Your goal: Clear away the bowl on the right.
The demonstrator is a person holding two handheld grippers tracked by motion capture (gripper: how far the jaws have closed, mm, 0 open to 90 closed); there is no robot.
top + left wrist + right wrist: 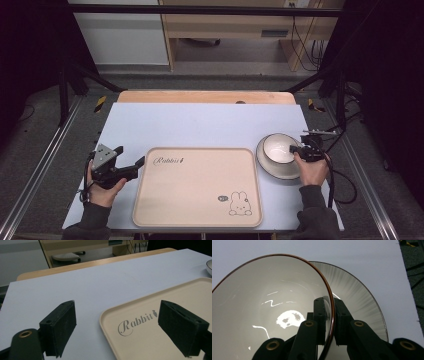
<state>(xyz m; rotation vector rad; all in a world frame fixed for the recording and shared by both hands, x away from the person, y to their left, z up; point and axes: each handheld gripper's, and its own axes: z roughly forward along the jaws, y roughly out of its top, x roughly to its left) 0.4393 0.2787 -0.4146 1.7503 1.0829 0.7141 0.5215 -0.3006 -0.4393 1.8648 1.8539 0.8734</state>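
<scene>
pale blue table, right tongs clamped on bowl rim, left tongs agape, holding nothing

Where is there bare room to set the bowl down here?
The beige rectangular tray is bare apart from its printed rabbit. The white tabletop beyond it is free. It is crowded at right: the white brown-rimmed bowl sits on a grey plate, clamped by the right gripper.

A white bowl with a thin brown rim sits upright in a larger white plate at the right of the tabletop, just beside the beige tray. Its glossy inside is empty. The right tongs pinch its near wall, one jaw inside, one outside.
</scene>
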